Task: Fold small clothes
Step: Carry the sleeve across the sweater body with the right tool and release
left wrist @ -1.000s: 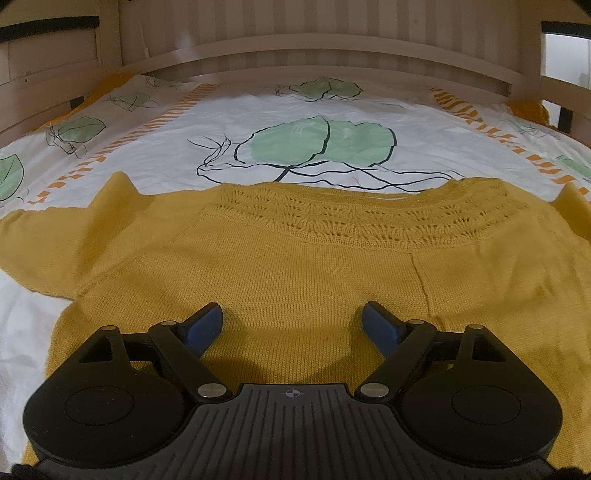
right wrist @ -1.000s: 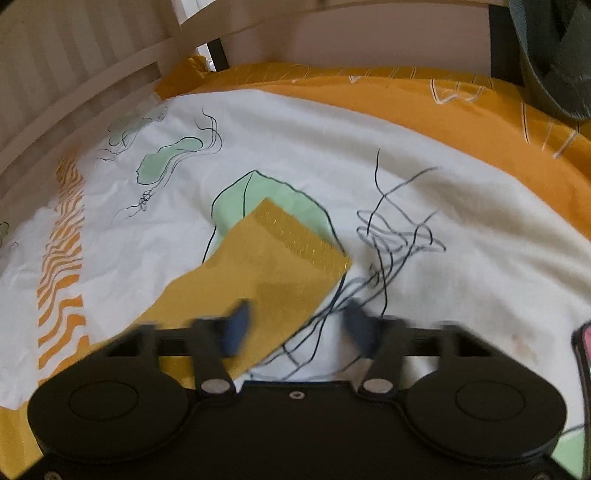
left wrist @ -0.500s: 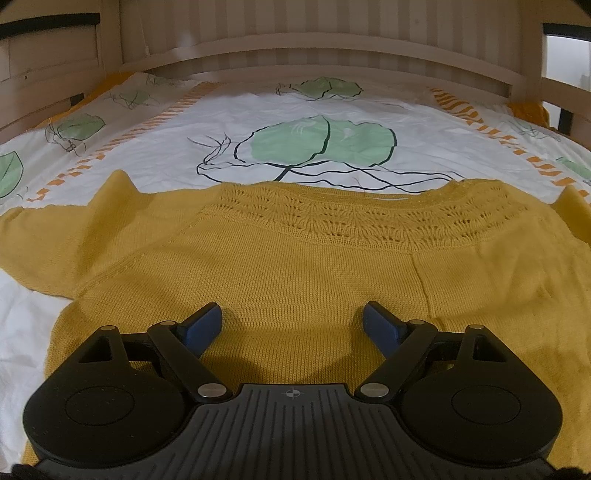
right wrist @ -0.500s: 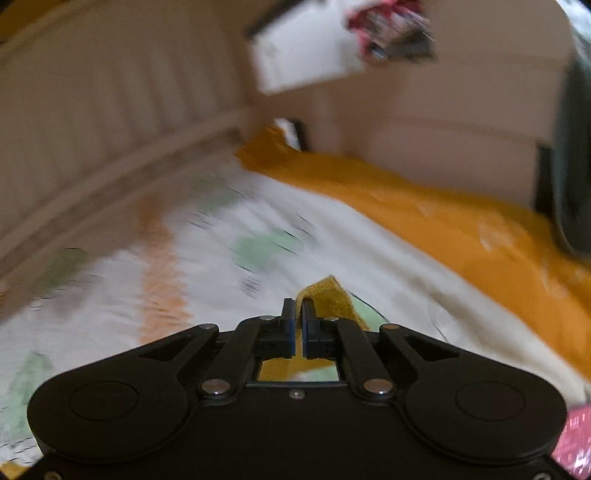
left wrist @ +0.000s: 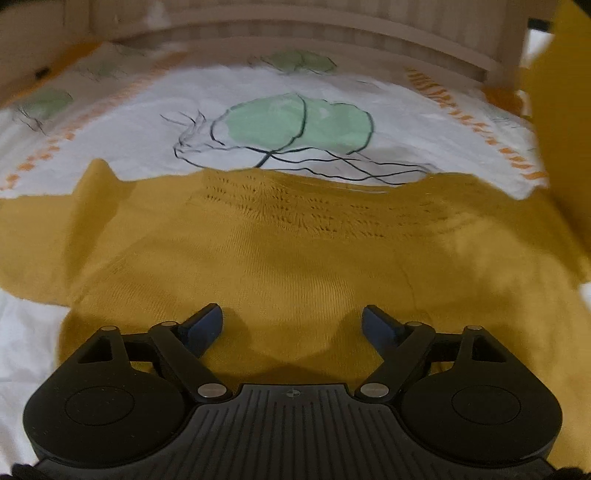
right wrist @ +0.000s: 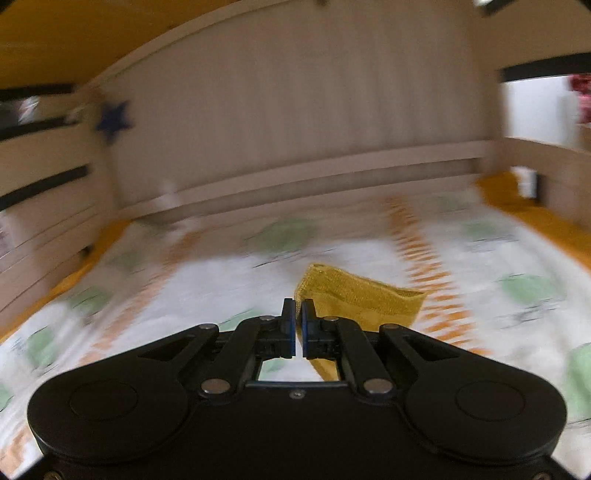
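Note:
A mustard-yellow knit sweater (left wrist: 295,258) lies flat on the bed, neckline toward the headboard. My left gripper (left wrist: 291,315) hovers over its lower body; its jaws are wide and closing, with nothing pinched between the blue pads. The sweater's right sleeve (left wrist: 557,129) rises as a yellow sheet at the right edge of the left wrist view. In the right wrist view my right gripper (right wrist: 298,310) is shut on that sleeve, whose ribbed cuff (right wrist: 362,291) sticks out beyond the fingers, lifted above the sheet. The left sleeve (left wrist: 37,240) lies spread out flat.
The bed has a white sheet (left wrist: 295,122) printed with green leaves and orange stripes. A pale wooden headboard (left wrist: 295,33) runs across the far end and slatted side rails (right wrist: 44,184) close the left. A blue star (right wrist: 112,118) hangs on the rail corner.
My right gripper shut on the sleeve cuff and swung it up off the sheet toward the sweater body. The raised sleeve now shows at the right of the left wrist view. The left gripper shifted slightly.

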Motion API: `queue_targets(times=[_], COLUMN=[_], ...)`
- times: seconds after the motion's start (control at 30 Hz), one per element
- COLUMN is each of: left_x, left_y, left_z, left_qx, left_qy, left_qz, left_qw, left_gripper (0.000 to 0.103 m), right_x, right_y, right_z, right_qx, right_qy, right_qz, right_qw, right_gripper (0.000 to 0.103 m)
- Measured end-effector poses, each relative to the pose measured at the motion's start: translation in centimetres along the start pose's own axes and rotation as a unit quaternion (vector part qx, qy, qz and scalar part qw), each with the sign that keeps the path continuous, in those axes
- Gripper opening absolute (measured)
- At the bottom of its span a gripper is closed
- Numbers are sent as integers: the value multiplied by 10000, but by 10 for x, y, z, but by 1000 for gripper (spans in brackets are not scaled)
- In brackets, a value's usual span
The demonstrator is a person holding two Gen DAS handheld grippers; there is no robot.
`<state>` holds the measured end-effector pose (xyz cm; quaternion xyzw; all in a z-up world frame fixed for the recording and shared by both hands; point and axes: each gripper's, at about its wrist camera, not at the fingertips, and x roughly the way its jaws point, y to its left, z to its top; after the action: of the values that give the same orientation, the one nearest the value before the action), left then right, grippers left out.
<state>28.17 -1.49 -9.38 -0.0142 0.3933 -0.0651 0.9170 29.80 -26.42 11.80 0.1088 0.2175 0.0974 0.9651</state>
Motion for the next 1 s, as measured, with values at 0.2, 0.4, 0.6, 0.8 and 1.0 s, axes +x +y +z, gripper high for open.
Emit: queue_targets(times=[0.2,0.4,0.6,0.8,1.0], left_x=[-44,-65,-74,-61,-40], left_y=[75,124,128,112,93], left_z=[-16,-28,-16,-1,1], left_qx=[-1492,-2063,-1684,-1429,-1226], left_qy=[-114,-145,-206,-74,144], left_qz=[-376,-221,-194,-468,-519], left_qw=[9880,9781,9853,9886,9910], left_gripper=[76,76,76,76,76], right_x=[49,74,51,17,-6], right_y=[85,118,101,66,40], right_z=[-71,-141,-174,-197,-226], right_qx=[-523,-736,-484,-630,-662], right_qy=[609,1143,1220,1239,1412], right_qz=[532,745,751,162,-425], right_qw=[9954,9879,9885,9902,9868], right_gripper=[9,9,29,54,54])
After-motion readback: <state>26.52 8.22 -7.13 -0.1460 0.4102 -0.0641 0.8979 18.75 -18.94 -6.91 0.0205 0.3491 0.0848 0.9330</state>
